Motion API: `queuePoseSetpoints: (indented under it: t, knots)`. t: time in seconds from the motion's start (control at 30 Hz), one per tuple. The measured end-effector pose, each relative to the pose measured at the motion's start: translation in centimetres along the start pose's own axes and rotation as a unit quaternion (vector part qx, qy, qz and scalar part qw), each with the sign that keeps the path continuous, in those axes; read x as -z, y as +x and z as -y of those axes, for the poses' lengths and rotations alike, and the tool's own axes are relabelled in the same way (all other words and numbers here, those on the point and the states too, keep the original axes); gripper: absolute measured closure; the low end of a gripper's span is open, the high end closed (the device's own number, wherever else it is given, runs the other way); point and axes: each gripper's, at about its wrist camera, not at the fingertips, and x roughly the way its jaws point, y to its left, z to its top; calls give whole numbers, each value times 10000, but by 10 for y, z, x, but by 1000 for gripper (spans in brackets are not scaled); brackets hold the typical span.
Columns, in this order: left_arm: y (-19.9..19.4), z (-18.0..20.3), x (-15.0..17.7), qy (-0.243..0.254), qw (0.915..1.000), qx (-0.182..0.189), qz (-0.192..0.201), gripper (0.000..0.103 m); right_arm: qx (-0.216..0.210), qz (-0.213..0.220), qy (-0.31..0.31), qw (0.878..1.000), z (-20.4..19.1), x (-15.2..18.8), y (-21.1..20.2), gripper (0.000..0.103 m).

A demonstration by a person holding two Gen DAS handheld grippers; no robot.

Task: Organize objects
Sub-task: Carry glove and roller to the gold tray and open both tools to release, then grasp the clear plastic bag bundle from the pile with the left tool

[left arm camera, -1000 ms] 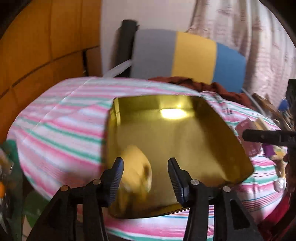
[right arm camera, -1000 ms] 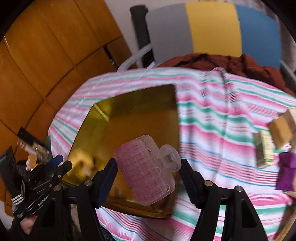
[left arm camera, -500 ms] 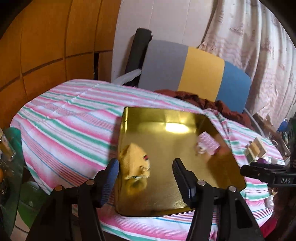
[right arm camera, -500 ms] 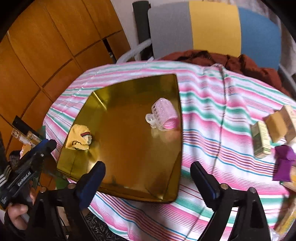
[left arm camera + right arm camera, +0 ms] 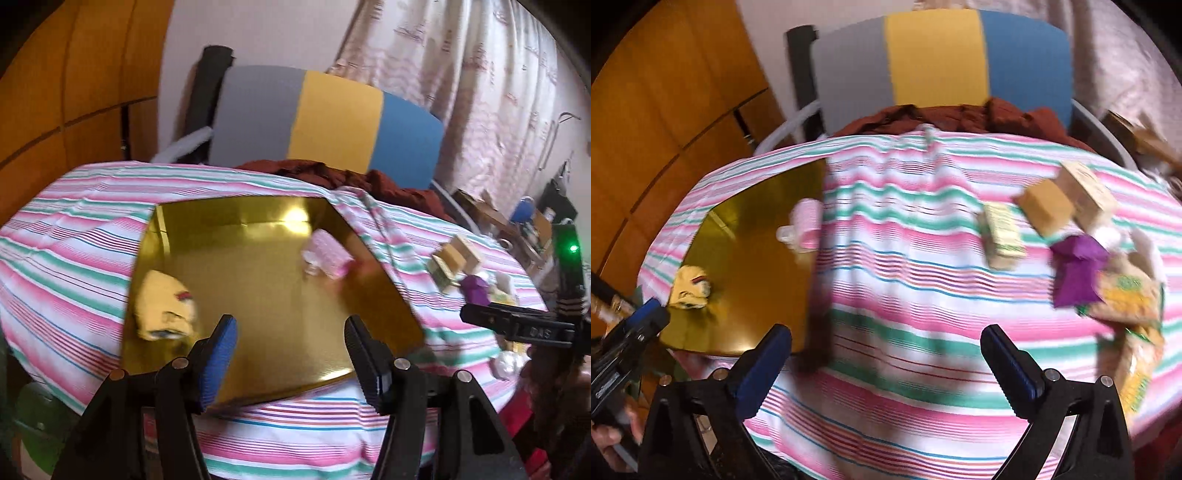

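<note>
Both of your grippers, left gripper (image 5: 290,350) and right gripper (image 5: 886,365), hang empty, jaws apart, over the striped table (image 5: 905,280). Hair roller (image 5: 327,256) and yellow cloth (image 5: 164,310) lie in the gold tray (image 5: 266,295); the boxes (image 5: 1003,236) wait well to the right. Risk: blurred views could spoil your aim at that cluster. Lettering on the right gripper's body is unreadable.

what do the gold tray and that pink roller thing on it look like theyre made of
Gold square tray: probably polished metal or metallised card; it mirrors a bright light spot and the items on it. Pink cylindrical hair roller: seemingly translucent plastic, with a clear clip at one end; motion blur hides finer texture.
</note>
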Motion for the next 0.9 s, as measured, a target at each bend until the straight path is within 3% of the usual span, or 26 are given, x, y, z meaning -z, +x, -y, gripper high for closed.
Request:
queuePoseSetpoints:
  t: [0.23,0.4,0.5,0.67,0.9]
  knots:
    - [6,28,-1,289,9991,249,-160,42,598,365,651,9954,78,1,-35,0]
    - [10,66,-6,787,9945,667,-184,42,1181,800,1469,9788,152,4,-74,0]
    - [21,96,-5,1137,9875,1032,-363,42,1350,993,1913,9671,186,9,-85,0]
    - [46,148,5,1674,9704,1555,-776,42,752,1428,2871,9442,230,28,-96,0]
    - [84,217,25,2007,9393,2316,-1542,41,105,1997,3123,9287,236,39,-107,0]
